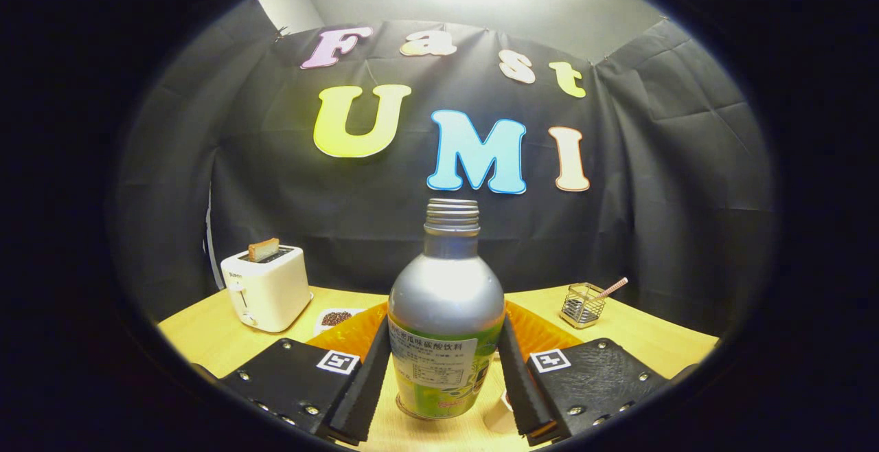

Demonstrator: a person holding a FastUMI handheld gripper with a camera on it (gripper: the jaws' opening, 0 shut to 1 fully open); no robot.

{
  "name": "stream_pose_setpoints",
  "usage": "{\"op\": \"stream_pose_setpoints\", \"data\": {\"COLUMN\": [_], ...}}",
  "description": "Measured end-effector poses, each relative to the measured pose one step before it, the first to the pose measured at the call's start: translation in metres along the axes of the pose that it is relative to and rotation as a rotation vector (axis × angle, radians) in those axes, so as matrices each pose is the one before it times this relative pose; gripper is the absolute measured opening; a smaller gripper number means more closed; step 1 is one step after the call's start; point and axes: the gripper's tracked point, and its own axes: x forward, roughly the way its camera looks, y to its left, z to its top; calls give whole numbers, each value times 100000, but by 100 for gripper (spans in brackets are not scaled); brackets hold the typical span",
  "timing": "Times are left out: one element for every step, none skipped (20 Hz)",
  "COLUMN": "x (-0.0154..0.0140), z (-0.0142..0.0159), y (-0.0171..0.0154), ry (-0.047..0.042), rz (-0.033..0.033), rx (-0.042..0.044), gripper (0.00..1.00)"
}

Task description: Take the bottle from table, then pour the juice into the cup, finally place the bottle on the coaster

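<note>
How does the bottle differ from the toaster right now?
The bottle is silver with a green label, round and tall; the toaster is white and boxy. The bottle stands between the fingers of the gripper, which press on both its sides; the toaster sits free, well beyond them, to one side. The bottle's threaded mouth has no cap; the toaster has a slice of toast sticking up from its slot. Both stand upright over the wooden table.

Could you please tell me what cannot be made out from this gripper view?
- Cup: mostly hidden behind the bottle and a finger of the tongs.
- Orange mat: its middle is covered by the bottle.
- Small dish beside the toaster: contents too small to identify.
- Juice level: the bottle is opaque.
</note>
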Motion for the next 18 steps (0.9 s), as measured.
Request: {"op": "stream_pose_setpoints", "data": {"x": [245, 328, 566, 367, 398, 478, 1107, 512, 385, 450, 511, 420, -182, 322, 252, 233, 177, 96], "z": [-333, -331, -539, -634, -727, -776, -924, -649, -686, -656, -634, -601, -414, -410, -380, -275, -439, -212], "y": [411, 607, 261, 216, 393, 503, 421, 301, -142, -147, -125, -164, -314, -76, -13, -105, -153, 3], "ry": [-738, -572, -12, 241, 996, 1423, 993, 884, 922, 972, 517, 824, 593, 385, 57, 174, 104, 25], "rz": [211, 839, 21, -103, 797, 610, 635, 522, -324, -597, -307, -174, -70, 202, 207, -106, -170, 410], "rx": [-107, -497, -1504, -1874, -1133, -354, 329, 198, 55, -183, -109, 390, 872, 1098, 852, 627, 546, 787], "gripper": [76, 76, 76, 76, 76, 76, 76, 76, 76, 76, 76, 76, 76, 76, 76, 76, 76, 76]}}
